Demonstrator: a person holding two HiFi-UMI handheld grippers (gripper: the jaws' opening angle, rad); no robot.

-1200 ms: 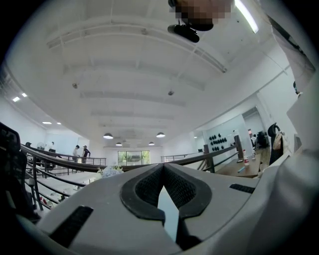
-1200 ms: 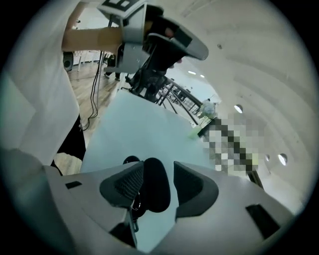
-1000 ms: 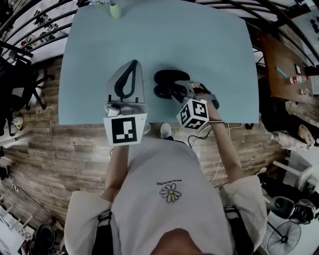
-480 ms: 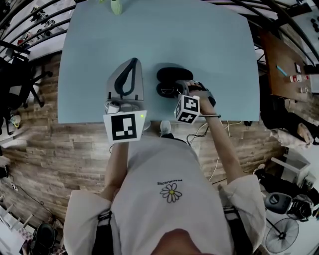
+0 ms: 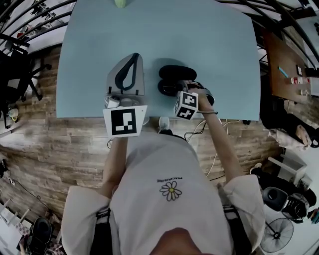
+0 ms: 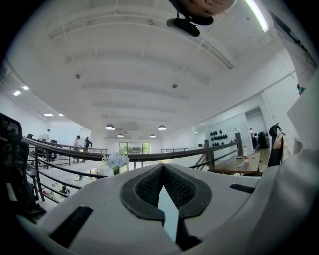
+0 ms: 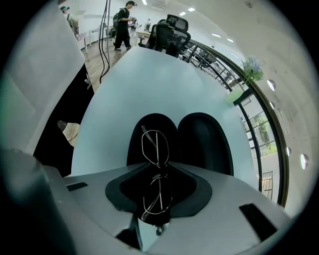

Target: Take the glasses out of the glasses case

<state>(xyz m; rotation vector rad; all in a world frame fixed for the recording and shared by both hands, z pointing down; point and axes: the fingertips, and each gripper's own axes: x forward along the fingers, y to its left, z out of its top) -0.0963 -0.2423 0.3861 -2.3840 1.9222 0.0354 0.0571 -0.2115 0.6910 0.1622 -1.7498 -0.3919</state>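
Note:
The black glasses case (image 5: 175, 73) lies open on the light blue table (image 5: 209, 40), its two halves side by side. In the right gripper view, thin wire-framed glasses (image 7: 155, 145) lie in the left half of the case (image 7: 149, 130); the other half (image 7: 205, 142) holds nothing. My right gripper (image 7: 160, 167) points steeply down into that half, its jaws closing on the bridge of the glasses. In the head view, the right gripper (image 5: 175, 90) covers the near half. My left gripper (image 5: 134, 56) is held level to the left of the case, tips together with nothing in them (image 6: 163, 166).
A small green object (image 5: 119, 2) stands at the table's far edge; it shows as a vase of flowers (image 6: 118, 160) in the left gripper view. The table's near edge runs just under both grippers. An office chair (image 5: 20, 74) stands left, a side table (image 5: 289, 64) right.
My right gripper has dropped onto the near half of the case, and its marker cube now looks smaller. The left gripper has hardly shifted.

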